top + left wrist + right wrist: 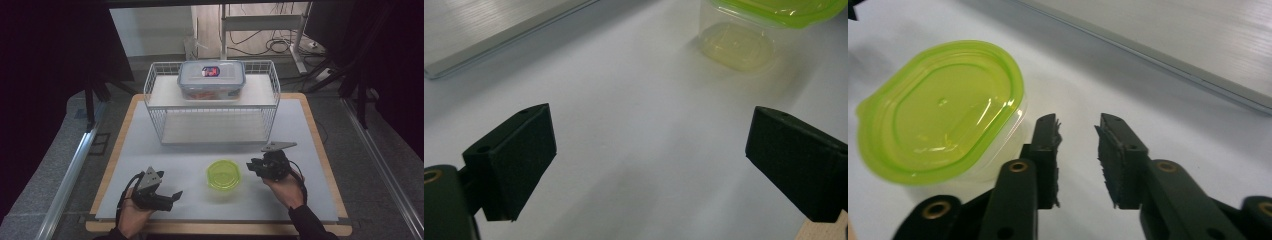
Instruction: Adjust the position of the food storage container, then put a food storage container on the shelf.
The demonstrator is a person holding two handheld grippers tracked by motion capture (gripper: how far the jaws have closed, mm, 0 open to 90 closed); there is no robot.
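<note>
While you look down from the high view, the green-lidded container [223, 174] sits on the white table [310, 200] between your two hands, in front of the wire rack [212, 102]. Your right gripper [252, 167] lies just beside its right edge; your left gripper [175, 196] rests well apart, toward the near left, so the right one looks to be the nearer tool for a grab.

From the left gripper view, your jaws stand wide apart with nothing between them, and the container [764, 30] lies ahead and off to the right.

From the right gripper view, your jaws are parted by a narrow gap, empty, with the container [940, 127] just beside the left jaw, outside the gap. Its lid's long axis runs diagonally, so you would likely need to swing left and spread wider.
</note>
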